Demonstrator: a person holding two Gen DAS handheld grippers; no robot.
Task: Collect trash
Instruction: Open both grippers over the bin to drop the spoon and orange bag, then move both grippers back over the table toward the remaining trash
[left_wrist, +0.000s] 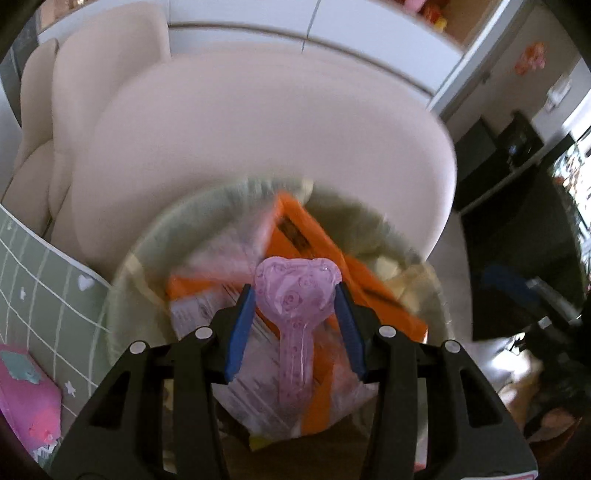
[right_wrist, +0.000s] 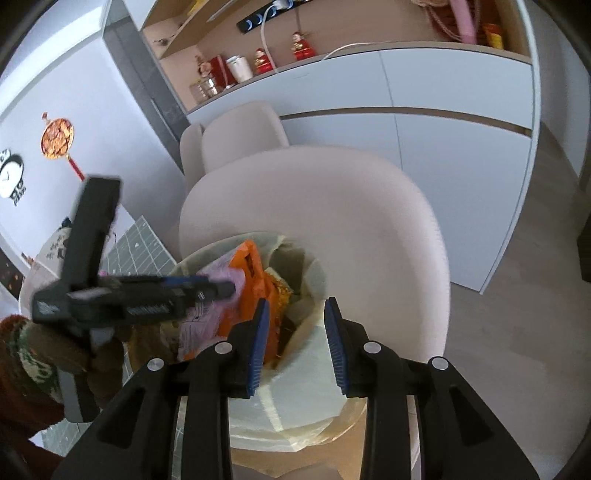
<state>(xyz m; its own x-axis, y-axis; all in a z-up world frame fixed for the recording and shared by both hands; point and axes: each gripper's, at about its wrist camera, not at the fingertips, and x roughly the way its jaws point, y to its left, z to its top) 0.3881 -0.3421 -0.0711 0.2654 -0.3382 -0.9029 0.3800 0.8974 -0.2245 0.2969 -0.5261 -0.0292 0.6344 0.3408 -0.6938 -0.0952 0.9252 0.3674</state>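
Left gripper (left_wrist: 294, 299) jaws grip a pink heart-shaped toy (left_wrist: 295, 291), held right over the bin (left_wrist: 122, 295), which is stuffed with an orange bag (left_wrist: 369, 295) and wrappers. Right gripper (right_wrist: 295, 325) jaws open, empty, at the bin's rim. Step: dropping trash in. Next likely: open left jaws above the bin. Beyond: beige chair (right_wrist: 351, 206), white cabinets (right_wrist: 443, 92), wood floor (right_wrist: 517, 332).
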